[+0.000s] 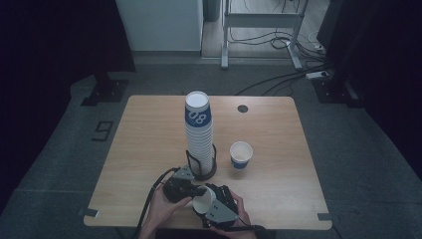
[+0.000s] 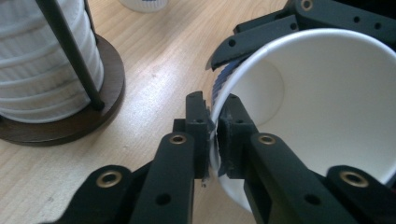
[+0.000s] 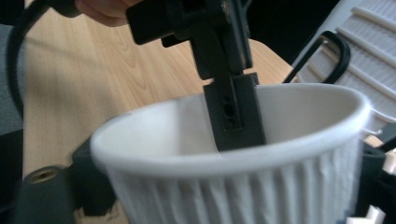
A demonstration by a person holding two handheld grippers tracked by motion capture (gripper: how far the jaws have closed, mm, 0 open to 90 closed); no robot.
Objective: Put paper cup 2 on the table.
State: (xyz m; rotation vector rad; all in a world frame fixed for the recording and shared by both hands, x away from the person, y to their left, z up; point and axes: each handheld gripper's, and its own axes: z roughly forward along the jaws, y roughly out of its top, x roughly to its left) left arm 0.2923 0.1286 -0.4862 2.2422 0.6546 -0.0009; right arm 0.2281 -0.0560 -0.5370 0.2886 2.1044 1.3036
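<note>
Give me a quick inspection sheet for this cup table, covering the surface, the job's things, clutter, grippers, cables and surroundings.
Surface: wooden table, bare apart from the cups.
Job's things: held paper cup near the front edge; tall cup stack in a dark holder; single cup upright to its right.
Clutter: nothing seen.
Grippers: left gripper pinches the held cup's rim; right gripper wraps its ribbed body.
Cables: one trails from the left gripper; several on the floor beyond.
Surroundings: grey floor, metal frame behind.

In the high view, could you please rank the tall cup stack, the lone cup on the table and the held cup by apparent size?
1. cup stack
2. and 3. Unsure: lone cup and held cup look alike; the held one is partly covered.
</note>
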